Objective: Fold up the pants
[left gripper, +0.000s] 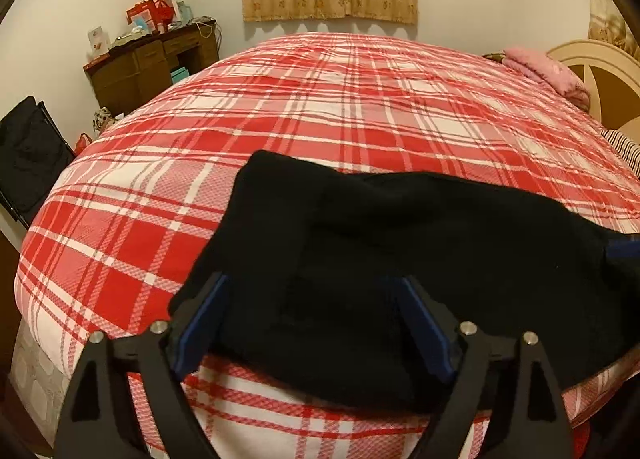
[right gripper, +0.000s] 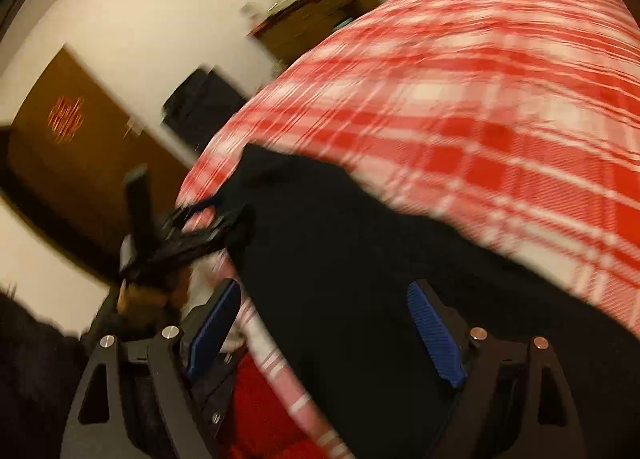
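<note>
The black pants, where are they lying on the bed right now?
In the left wrist view the black pants lie bunched on the red plaid bedspread at its near edge, right of centre, just ahead of the open left gripper.

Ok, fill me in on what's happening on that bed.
A person with a two-finger gripper in each hand is folding black pants on a bed with a red plaid cover. The pants lie bunched near the bed's near edge. The left gripper and the right gripper both hover over the dark cloth with jaws wide apart, holding nothing. The right wrist view is blurred.
</note>
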Demonstrator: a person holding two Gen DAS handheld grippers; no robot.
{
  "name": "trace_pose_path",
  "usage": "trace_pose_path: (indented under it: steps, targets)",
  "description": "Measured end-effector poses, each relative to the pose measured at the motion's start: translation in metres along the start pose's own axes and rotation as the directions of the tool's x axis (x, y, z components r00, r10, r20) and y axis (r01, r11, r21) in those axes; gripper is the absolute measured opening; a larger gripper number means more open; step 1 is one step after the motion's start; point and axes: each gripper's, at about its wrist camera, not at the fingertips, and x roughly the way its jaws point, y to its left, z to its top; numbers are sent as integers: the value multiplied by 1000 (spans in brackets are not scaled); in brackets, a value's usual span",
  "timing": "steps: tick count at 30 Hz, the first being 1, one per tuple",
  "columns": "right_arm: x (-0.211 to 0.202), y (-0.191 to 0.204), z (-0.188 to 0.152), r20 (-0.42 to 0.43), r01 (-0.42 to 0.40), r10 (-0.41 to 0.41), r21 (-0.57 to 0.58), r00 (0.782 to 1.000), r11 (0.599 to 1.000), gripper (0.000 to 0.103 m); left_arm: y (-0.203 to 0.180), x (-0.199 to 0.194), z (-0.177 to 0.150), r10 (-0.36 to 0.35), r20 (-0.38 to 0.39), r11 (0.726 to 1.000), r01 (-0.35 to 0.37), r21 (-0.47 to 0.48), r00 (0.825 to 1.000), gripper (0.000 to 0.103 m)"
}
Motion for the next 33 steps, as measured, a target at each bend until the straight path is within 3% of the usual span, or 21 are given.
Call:
trace_pose_path:
  steps: [3,6,8,12,17,21,24,27,30,33]
  targets:
    - [3,1,2,0,42,-42,-19,999,999,87,1,-1,0,-11,-1,1000,11,-8,1000,89]
    - [-17,-12,17,102,56,-57,11,993,998,87,3,-1,0,-28,0,999,28,-31,1000,89]
    - [-25,-24,27,150,112,-111,0,983,994,87,4,-1,-1,-35,3,998,35,-44,999,89]
    - [-2,-55,32,33,87,-90,77,995,993,87,3,-1,-1,-31,5,999,31,-42,1000,89]
    - [8,-26,17,-2,59,-59,2,998,998,87,3,0,-1,-36,8,998,37,-52,999,91]
    - [12,-3,9,-17,125,-127,-82,992,989,87,2,0,0,-41,2,998,41,-41,999,94]
    - [19,-11,3,-30,180,-183,-94,983,979,87,2,0,-1,-47,5,998,47,-41,999,94]
    - [15,-33,12,4,125,-125,-8,992,992,87,2,0,-2,-44,8,998,44,-37,999,94]
    - [24,-46,25,-10,-30,31,113,999,993,87,2,0,-1,-48,6,998,48,-43,999,94]
    - [39,-29,28,-66,-131,136,70,989,989,88,3,0,-1,-60,4,997,60,-53,998,94]
